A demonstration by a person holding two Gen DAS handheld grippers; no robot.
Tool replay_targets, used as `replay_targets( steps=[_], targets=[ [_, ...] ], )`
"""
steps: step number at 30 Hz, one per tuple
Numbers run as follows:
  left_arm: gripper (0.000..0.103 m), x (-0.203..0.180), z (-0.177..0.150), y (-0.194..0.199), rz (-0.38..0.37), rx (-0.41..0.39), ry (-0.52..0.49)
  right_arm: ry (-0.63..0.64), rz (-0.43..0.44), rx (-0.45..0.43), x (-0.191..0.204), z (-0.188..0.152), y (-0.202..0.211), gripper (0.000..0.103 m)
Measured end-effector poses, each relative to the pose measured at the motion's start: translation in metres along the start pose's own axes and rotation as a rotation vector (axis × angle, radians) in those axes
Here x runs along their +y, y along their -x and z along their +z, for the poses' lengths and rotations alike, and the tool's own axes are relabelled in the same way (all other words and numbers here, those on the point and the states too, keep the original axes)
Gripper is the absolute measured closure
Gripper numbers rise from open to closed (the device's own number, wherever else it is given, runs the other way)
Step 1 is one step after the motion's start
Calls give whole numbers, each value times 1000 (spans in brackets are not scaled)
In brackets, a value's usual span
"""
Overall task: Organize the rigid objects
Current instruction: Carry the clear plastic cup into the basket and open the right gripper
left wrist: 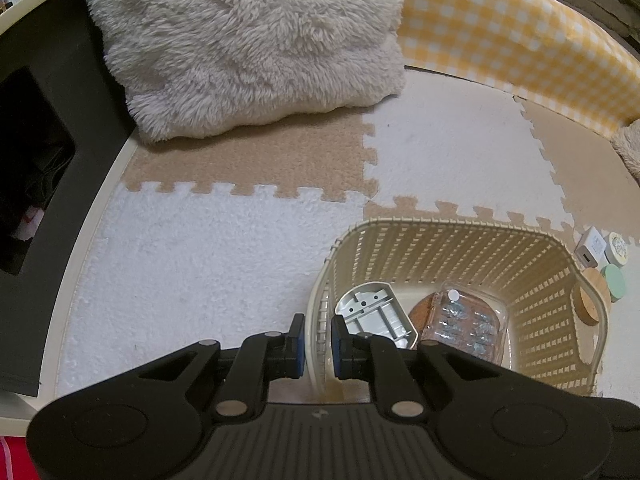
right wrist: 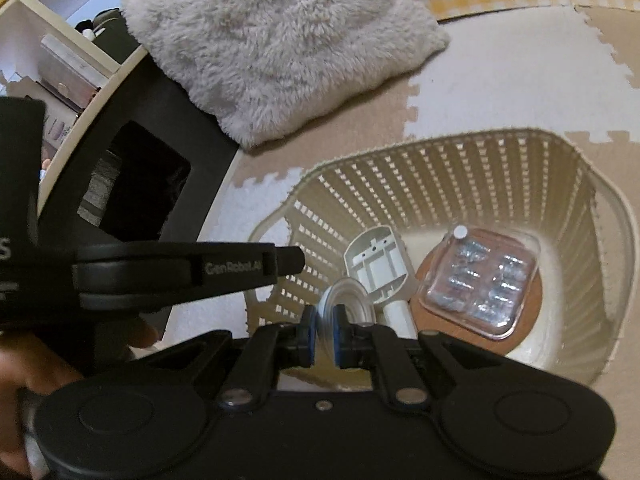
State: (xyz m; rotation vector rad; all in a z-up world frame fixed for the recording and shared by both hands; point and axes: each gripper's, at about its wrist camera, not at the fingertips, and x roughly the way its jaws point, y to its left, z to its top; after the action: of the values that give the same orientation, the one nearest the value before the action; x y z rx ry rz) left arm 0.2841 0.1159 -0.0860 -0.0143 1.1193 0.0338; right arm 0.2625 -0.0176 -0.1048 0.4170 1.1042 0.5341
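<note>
Right gripper (right wrist: 323, 336) pinches a small clear round disc-like piece (right wrist: 346, 306) on edge just above the near rim of the cream basket (right wrist: 460, 148), flat faces toward the pads, no real long axis; left gripper (left wrist: 318, 346) is pressed onto the basket's near wall, steadying it. Inside the basket already: a grey-white plastic bracket (left wrist: 374, 316) with its long axis slanting from the near-right toward the far-left wall, and a clear screw box (left wrist: 466, 320) lying flat on a cork coaster (right wrist: 424, 280). Roughly halfway by my read: the disc isn't dropped yet, and outside the basket's right side a white charger (left wrist: 591, 250), two round lidded tins (left wrist: 616, 258) and a wooden disc (left wrist: 596, 292) still wait.
</note>
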Motion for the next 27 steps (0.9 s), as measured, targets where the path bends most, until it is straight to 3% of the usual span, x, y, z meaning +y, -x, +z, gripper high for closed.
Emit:
replay_targets(
  steps=[8,9,12,20,27],
  targets=[
    [89,0,0,0,1,0,-1,-5,-16,27,-1,-3,-10,91],
    [89,0,0,0,1,1,-1,-6,-16,27,-1,-3,-10,89],
    [89,0,0,0,0,0,0,-10,-26,23,-1,-2,-9,68],
    [89,0,0,0,0,0,0,1,-53,14,-1,0,0,62],
    [89,0,0,0,-1,-1,0,71,-81,-30,9,6,22,39]
  ],
)
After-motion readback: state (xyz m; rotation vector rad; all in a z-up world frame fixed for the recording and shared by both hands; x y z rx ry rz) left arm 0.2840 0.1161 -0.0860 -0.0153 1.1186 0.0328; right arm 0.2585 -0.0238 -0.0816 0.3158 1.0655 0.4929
